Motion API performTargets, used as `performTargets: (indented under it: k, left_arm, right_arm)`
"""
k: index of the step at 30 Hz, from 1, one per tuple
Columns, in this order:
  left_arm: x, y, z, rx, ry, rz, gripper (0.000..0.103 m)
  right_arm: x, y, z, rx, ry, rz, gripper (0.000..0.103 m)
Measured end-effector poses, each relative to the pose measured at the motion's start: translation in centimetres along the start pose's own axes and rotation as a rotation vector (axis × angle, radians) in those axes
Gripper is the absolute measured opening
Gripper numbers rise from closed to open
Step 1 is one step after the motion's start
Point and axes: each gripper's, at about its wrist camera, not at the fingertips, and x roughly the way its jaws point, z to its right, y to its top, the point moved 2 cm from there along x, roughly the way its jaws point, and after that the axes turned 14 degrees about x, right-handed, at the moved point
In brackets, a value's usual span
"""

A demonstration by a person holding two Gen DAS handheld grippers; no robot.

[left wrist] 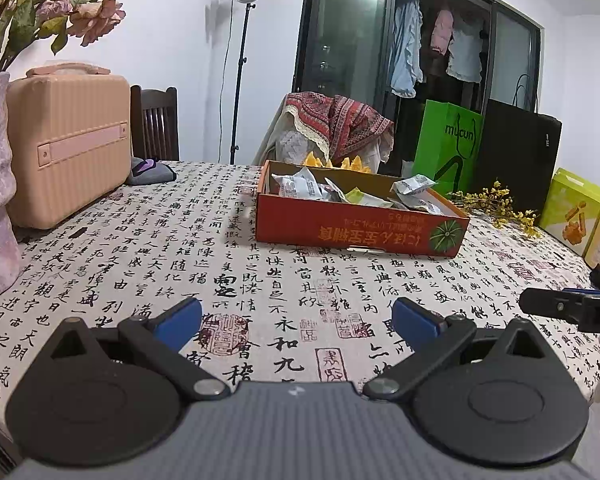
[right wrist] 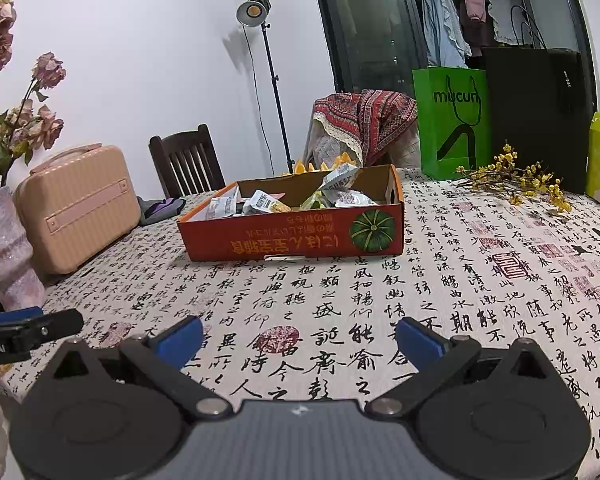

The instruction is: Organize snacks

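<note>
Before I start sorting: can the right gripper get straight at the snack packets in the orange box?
Probably yes. The right gripper has its jaws open, only bare tablecloth lies ahead, and the orange box is open-topped with snack packets exposed.

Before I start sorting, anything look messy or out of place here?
The snack packets lie jumbled in the orange box, one sticking up past the rim. Loose yellow flower sprigs lie across the tablecloth.

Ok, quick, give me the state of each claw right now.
Left claw: open, holding nothing, above the tablecloth.
Right claw: open, holding nothing.
</note>
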Motion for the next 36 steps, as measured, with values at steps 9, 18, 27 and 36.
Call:
performTargets:
  k: [9,18,27,36]
  left_arm:
    - [-0.06,0.06,0.12,0.002,-0.006,0.007,0.103]
    - [-0.28,0.07,0.41,0.011,-0.026,0.02,0.103]
    - [-0.51,0.15,0.7,0.012,-0.048,0.041,0.103]
    - [-0.31,0.19,0.74,0.004,-0.073,0.044,0.103]
  right_arm:
    - [0.06,-0.07,0.1,0.0,-0.001,-0.001,0.103]
    - [0.07,-0.09,0.11,0.0,-0.001,-0.001,0.103]
    - [0.07,-0.06,0.05,-0.001,-0.001,-0.002,0.103]
    - [0.17,-0.38,0.05,-0.001,-0.001,-0.005,0.103]
